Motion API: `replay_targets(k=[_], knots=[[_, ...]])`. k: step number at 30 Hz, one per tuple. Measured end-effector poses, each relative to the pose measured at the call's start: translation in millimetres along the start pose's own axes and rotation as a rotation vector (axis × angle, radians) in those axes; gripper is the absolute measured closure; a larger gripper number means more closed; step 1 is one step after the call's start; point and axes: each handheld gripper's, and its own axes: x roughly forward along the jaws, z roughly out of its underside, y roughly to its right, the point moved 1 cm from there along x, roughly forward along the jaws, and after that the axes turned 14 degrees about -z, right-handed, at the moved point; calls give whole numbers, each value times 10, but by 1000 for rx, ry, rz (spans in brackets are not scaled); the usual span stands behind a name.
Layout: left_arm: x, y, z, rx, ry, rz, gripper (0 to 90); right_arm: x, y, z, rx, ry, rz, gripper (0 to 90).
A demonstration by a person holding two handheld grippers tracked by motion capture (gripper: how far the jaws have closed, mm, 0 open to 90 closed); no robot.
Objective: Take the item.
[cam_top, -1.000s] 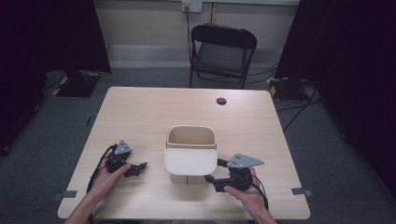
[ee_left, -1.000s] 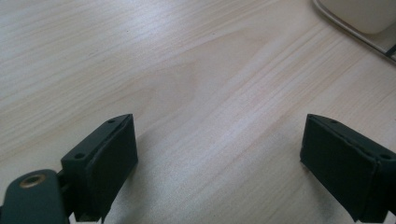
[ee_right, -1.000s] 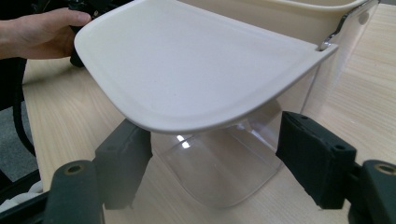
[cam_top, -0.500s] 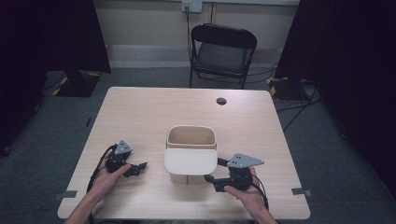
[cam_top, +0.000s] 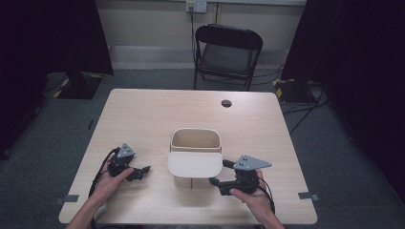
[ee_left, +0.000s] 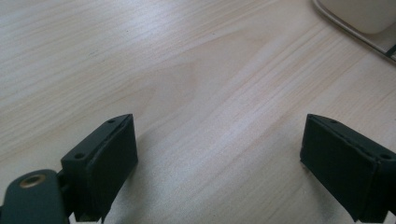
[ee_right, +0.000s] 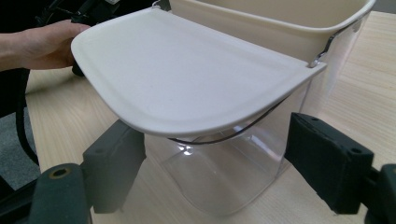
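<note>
Cream-lidded clear bin [cam_top: 195, 155] at worktop [cam_top: 143, 114] centre, lid flap overhanging; right tool [cam_top: 220, 172] just beside it, jaws just opening, ungripped; left tool [cam_top: 143, 172] open, empty

From where I sit, soft overhead light keeps the counter [cam_top: 143, 119] evenly bright while the room's edges fall dark. Shadows stay faint. Both close views look slightly soft, with glare on the clear bin [ee_right: 224, 172].
</note>
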Motion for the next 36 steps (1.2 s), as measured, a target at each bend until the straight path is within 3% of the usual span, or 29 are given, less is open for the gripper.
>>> replay_targets(k=[36], knots=[[0, 0, 0, 0, 0, 1, 102, -42, -14, -92, -12, 44, 25, 234]])
